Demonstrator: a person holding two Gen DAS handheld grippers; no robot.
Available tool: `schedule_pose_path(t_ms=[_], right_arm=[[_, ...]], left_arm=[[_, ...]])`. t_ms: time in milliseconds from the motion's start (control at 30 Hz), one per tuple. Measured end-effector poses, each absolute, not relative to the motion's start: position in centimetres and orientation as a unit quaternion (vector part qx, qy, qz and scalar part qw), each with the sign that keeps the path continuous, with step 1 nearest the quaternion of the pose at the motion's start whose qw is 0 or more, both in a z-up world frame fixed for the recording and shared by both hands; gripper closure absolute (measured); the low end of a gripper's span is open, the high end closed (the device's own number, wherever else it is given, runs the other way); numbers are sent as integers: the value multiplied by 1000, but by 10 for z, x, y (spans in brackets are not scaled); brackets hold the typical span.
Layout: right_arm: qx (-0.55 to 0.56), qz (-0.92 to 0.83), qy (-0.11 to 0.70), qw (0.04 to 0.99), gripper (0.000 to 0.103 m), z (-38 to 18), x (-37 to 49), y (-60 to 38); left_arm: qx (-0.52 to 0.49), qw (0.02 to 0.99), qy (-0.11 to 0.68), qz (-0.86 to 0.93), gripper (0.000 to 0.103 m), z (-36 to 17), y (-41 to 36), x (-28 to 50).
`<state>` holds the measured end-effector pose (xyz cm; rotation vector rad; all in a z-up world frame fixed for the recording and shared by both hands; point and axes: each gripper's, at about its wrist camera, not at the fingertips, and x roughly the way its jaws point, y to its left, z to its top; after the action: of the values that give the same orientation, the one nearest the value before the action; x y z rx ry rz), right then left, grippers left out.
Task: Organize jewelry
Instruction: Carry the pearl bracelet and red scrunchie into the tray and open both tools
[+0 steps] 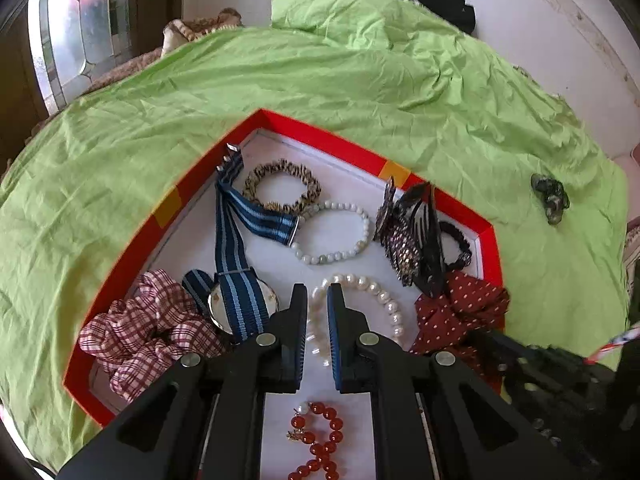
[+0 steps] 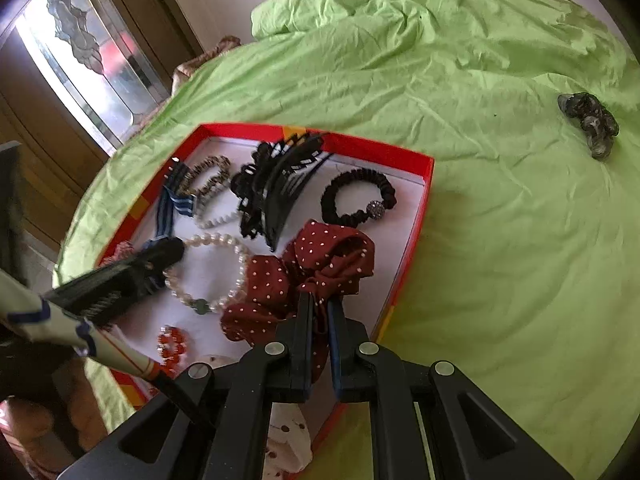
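Jewelry and hair pieces are mostly lying inside the red box (image 1: 490,248), which is sitting on the green sheet (image 1: 280,80): a plaid scrunchie (image 1: 148,332), a striped-strap watch (image 1: 236,292), an animal-print scrunchie (image 1: 280,188), a pale bead bracelet (image 1: 332,232), a pearl bracelet (image 1: 360,304), a red bead bracelet (image 1: 320,440), a black hair claw (image 2: 276,188), a black hair tie (image 2: 358,198) and a dotted maroon scrunchie (image 2: 304,280). By that showing, the sorting is looking nearly finished. One piece is left outside, a dark marbled clip (image 2: 588,124) lying on the sheet well apart from the box, to its right. The left gripper (image 1: 318,300) is hanging over the pearl bracelet with its jaws slightly parted and nothing between them. The right gripper (image 2: 320,312) is pinching a fold of the maroon scrunchie near the box's front right side; whether it is setting it down or lifting it cannot be told. Fetching the stray clip is probably what remains.
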<state>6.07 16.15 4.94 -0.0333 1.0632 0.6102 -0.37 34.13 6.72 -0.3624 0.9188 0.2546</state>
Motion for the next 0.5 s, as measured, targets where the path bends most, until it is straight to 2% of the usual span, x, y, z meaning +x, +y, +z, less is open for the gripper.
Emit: schedule_pose_path(t_ms=[100,167,233,367,500], right_arm=[[-14,284,493,822,93,50,61,160],[-14,286,487,825,89,55,59,159],[-18,285,477,831,87,60,55,157],[-11,288,464,838,71,72,50,149],[-4,285,457,843,67,77,46,144]], left_arm=[[-164,882,423,126,91,76,337,-9],[-161,889,410,128,76,81,334,-12],[-159,896,393,135,65,87,333,-16],[-148,904,372,149,64,96,333,-21],[-151,904,370,151,63,96,336,-23]])
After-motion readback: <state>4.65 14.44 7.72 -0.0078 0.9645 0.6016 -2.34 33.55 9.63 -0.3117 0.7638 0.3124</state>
